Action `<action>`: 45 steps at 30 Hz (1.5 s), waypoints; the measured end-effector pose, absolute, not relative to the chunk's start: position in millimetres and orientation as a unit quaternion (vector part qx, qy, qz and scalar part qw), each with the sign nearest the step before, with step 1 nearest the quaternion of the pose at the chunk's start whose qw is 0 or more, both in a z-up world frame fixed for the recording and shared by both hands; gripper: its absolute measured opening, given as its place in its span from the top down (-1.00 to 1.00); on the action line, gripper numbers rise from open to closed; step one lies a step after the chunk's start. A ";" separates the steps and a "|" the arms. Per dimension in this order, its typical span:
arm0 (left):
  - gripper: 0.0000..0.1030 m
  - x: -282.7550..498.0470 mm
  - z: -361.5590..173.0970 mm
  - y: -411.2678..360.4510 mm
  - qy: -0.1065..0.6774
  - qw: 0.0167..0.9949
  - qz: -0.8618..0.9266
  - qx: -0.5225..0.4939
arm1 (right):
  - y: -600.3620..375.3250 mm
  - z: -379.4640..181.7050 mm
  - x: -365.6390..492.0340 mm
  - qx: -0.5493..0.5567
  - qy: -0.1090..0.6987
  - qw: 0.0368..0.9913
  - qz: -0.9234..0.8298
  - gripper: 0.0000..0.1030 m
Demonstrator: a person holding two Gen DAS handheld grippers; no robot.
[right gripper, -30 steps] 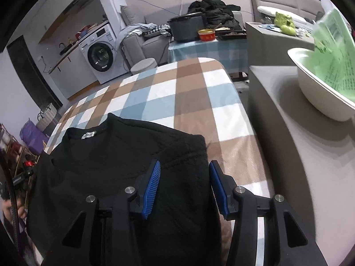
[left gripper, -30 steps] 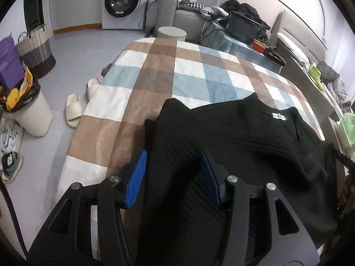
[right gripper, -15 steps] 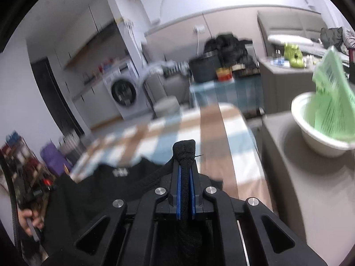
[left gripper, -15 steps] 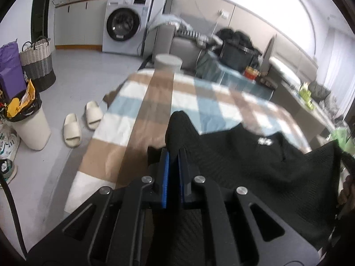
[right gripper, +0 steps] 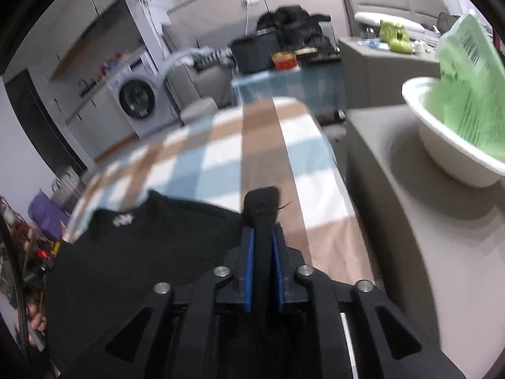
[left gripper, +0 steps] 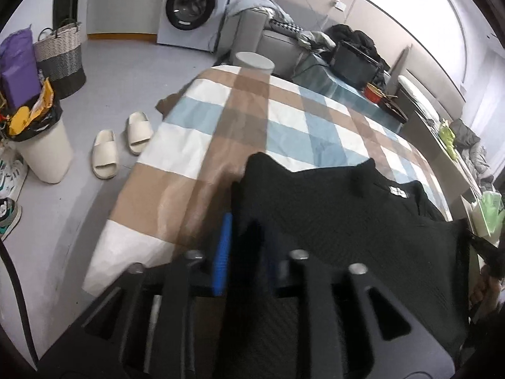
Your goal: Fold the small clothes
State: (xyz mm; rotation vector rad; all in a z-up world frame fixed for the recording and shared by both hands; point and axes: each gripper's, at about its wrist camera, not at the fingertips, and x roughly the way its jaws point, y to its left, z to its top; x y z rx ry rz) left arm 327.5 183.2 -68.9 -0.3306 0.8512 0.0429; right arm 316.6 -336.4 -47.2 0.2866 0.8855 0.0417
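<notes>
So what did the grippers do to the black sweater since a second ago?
Both grippers closed on the black sweater. The right gripper went from open to pinched shut on a fold of it. The left gripper also clamped its side, though now it looks slightly parted and blurred. The sweater's top stayed lying on the checked cloth.

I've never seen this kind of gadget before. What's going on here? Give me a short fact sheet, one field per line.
Garment: black knit sweater with a white neck label
Surface: checked cloth in blue, brown and white
Left gripper: blue pads with sweater fabric between them; blurred, grip unclear
Right gripper: shut on a bunched edge of the sweater
Stage: sweater partly lifted, fold not yet laid down
Nearby: white bowl, washing machine, pair of slippers on the floor
</notes>
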 end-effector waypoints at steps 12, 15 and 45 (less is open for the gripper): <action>0.20 361.3 -83.2 175.5 0.429 0.889 0.046 -0.151 | -338.3 -56.6 316.5 0.157 0.440 0.884 0.021 0.17; 0.41 361.8 -85.3 172.8 0.423 0.894 0.048 -0.141 | -335.4 -56.9 320.1 0.147 0.438 0.886 0.018 0.17; 0.34 302.1 -71.2 199.1 0.390 0.892 0.080 -0.215 | -326.7 -28.2 286.0 0.117 0.416 0.901 0.035 -0.33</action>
